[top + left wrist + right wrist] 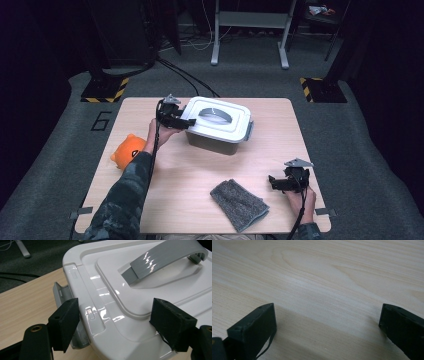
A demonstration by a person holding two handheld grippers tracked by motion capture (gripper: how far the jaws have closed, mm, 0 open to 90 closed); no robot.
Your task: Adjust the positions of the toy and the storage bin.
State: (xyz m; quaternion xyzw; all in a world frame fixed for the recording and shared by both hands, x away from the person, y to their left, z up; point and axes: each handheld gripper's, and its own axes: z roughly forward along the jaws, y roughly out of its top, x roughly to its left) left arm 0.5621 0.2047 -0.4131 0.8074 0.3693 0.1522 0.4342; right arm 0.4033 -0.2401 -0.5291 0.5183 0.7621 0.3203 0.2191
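High view: white lidded box (218, 125) with a grey handle (215, 115) on top sits on the wooden counter (200, 170), toward the far middle. Left gripper (176, 116) is at the box's left end, held by the person's left hand (162, 132), sleeve in camouflage pattern. Right gripper (286, 181) rests low near the counter's near right corner, well apart from the box. Grey cloth (238, 204) lies on the counter just left of the right gripper, not touching it. Orange plush toy (128, 151) sits at the counter's left edge, beside the left forearm.

Left gripper view: fingers (64, 323) stand wide apart over the corner of the box lid (120, 302). One finger is next to the grey latch (61, 293) on the box's end, the other hangs over the lid top. Pads not pressing on anything that I can make out; contact with the latch cannot be told. Handle (162, 258) arches across the lid recess beyond.

Right gripper view: fingers (254, 327) spread wide, nothing between them, bare counter (324, 285) under them.
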